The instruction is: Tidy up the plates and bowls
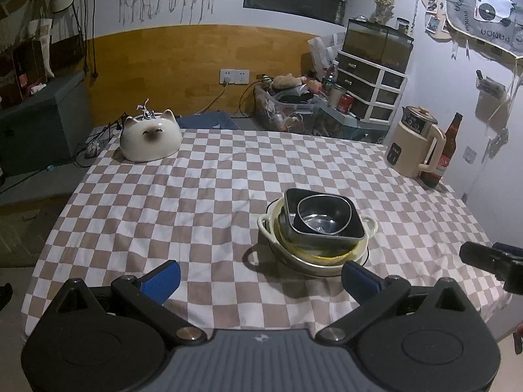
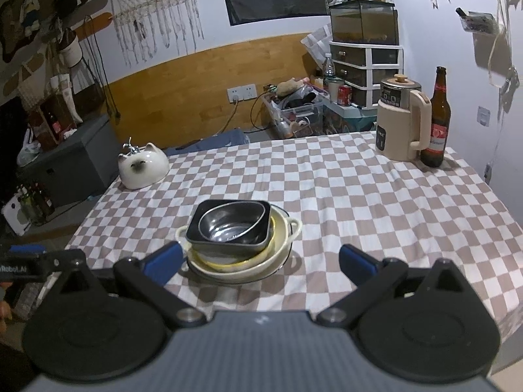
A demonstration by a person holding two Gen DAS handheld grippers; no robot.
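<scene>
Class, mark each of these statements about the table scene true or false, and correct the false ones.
1. The shiny metal bowl sits inside the dark square dish. True.
2. The left gripper is shut on the cream two-handled dish. False: its jaws are open and hold nothing.
3. The brown glass bottle stands beside the beige electric kettle. True.
4. The white cat-shaped ceramic piece is on top of the stack. False: it sits apart, at the far corner of the checked tablecloth.
5. The right gripper is open. True.
</scene>
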